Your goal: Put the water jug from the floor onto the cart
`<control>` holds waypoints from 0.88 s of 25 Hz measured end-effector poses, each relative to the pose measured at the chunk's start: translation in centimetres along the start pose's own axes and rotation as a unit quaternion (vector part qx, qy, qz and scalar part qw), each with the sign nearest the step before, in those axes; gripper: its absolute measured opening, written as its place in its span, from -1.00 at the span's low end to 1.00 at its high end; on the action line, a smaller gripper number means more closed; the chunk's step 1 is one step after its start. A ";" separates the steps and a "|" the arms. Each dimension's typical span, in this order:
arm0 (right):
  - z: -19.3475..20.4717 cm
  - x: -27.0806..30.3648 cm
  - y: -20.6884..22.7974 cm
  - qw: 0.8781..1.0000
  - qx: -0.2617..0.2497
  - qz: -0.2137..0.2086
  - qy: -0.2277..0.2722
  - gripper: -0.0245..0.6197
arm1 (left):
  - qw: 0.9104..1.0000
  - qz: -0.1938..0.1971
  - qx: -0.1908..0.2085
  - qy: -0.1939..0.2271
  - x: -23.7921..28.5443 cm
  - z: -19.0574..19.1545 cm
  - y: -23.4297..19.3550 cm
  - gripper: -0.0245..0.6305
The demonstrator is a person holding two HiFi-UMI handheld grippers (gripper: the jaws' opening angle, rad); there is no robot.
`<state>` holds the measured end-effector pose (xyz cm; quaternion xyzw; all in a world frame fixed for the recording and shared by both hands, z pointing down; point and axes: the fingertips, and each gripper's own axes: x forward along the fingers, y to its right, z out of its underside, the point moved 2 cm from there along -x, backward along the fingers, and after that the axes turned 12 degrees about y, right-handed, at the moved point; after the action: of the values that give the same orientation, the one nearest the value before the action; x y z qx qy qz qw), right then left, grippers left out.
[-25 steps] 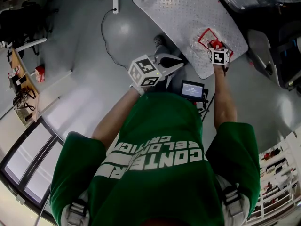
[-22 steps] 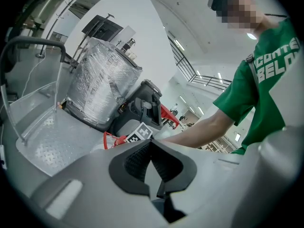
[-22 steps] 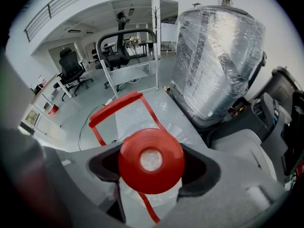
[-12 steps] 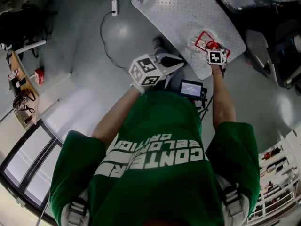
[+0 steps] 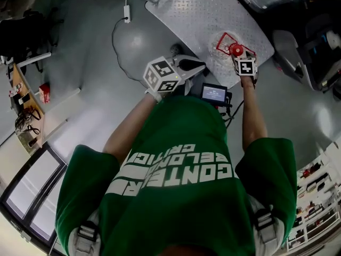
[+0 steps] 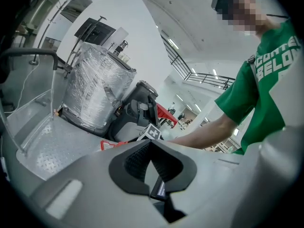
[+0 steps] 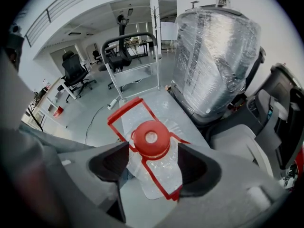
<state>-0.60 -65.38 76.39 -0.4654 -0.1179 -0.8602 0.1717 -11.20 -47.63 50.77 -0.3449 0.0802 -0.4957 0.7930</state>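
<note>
On the steel cart stands the water jug.

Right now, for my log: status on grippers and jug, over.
Left gripper shut, empty. Right gripper open astride the red cap. Water jug standing on cart. Nothing blocking.

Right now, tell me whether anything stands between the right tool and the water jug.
Nothing visible does. The right tool is open, its jaws either side of the water jug at its red cap, and the jug already rests on the cart.
</note>
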 end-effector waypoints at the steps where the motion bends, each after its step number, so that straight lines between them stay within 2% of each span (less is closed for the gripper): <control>1: 0.1 -0.5 0.1 1.000 0.004 0.001 0.003 0.02 | 1.000 0.002 0.001 0.001 0.0 -0.1 0.1 -0.92; 8: -1.6 -4.1 -0.2 0.998 0.023 0.002 0.051 0.02 | 1.000 0.021 0.014 -0.001 -0.6 -0.5 1.4 -0.92; 14: -3.7 -7.3 -0.8 0.996 0.011 -0.003 0.086 0.00 | 0.999 0.036 0.028 -0.002 0.1 -0.9 2.6 -0.92; 18: -4.1 -9.1 -0.8 0.994 -0.004 0.004 0.110 -0.30 | 0.998 0.047 0.031 0.000 0.4 -1.0 3.7 -0.92; 22: -4.4 -11.4 -1.1 0.992 0.006 0.009 0.126 -0.74 | 0.997 0.066 0.033 -0.006 0.8 -1.1 4.4 -0.92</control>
<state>1.38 -63.84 64.35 -0.3533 -0.0966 -0.9097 0.1956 -8.08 -47.64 47.41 -0.3158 0.0815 -0.4429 0.8351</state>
